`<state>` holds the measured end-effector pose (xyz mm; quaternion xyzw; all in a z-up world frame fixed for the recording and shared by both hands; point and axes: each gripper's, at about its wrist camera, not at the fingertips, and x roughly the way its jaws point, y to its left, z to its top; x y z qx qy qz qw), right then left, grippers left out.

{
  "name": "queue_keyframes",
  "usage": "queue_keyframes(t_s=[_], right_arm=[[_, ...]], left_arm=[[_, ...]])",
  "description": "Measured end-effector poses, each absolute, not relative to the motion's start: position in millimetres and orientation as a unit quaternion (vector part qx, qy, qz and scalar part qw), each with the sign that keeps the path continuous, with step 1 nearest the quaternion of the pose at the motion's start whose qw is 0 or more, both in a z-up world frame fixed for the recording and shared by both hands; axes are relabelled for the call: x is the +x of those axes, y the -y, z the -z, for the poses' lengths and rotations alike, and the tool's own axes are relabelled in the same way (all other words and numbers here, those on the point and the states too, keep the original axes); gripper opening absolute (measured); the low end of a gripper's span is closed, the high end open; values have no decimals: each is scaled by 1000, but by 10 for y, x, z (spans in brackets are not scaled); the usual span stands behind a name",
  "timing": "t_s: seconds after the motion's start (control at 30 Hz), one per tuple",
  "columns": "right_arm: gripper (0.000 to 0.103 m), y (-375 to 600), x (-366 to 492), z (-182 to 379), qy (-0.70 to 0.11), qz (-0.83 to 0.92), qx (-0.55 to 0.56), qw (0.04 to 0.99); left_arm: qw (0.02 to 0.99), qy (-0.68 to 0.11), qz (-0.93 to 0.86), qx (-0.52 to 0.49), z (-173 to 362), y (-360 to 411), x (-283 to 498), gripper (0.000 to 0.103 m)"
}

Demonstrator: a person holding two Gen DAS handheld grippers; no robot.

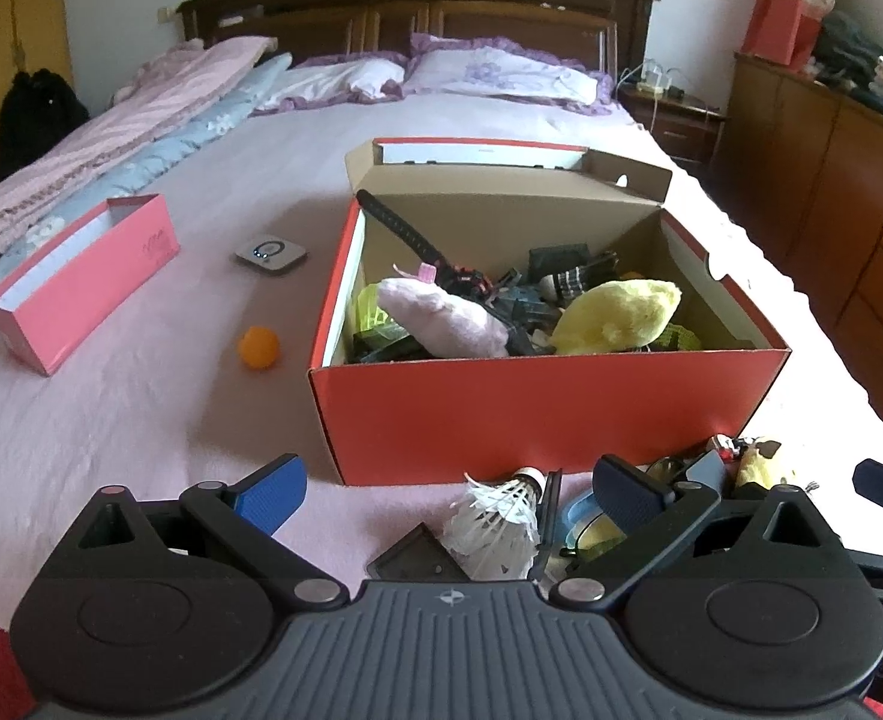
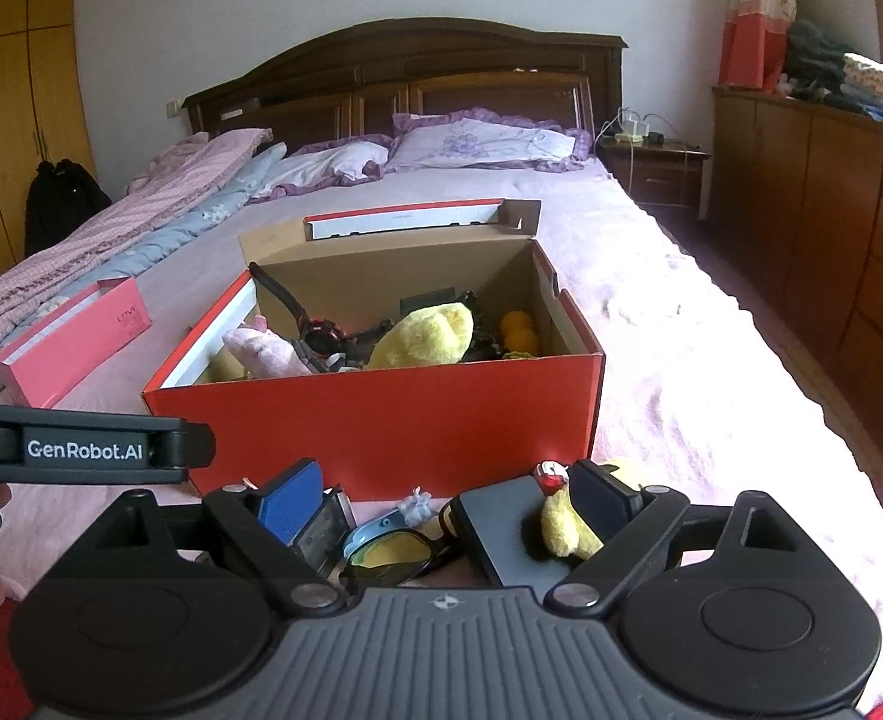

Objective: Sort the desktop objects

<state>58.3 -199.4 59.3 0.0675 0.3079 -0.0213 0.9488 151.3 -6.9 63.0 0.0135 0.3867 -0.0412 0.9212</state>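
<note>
Open red shoebox (image 1: 537, 414) crammed with plush toys, watches

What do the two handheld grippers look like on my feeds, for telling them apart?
Both look alike: the left gripper and the right gripper have black linkage arms on silver pivot pins, a ribbed dark grey body with a small compass-like mark, and blue textured pads on the fingers. In the right wrist view the left gripper's side reads "GenRobot.AI" in white.

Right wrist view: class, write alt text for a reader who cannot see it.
An open hand-held gripper hovers over glasses, a dark flat case and a small yellow plush on a bed. Behind them an open red shoebox holds plush toys and watches.
</note>
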Motion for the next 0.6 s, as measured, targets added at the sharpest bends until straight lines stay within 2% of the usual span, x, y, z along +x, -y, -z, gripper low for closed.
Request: queue_keyframes(t_s=[0.6], right_arm=[[91,1952,526,-583,-310,20,70,948]], left_arm=[[921,-388,42,12,-622,61,1470,103]])
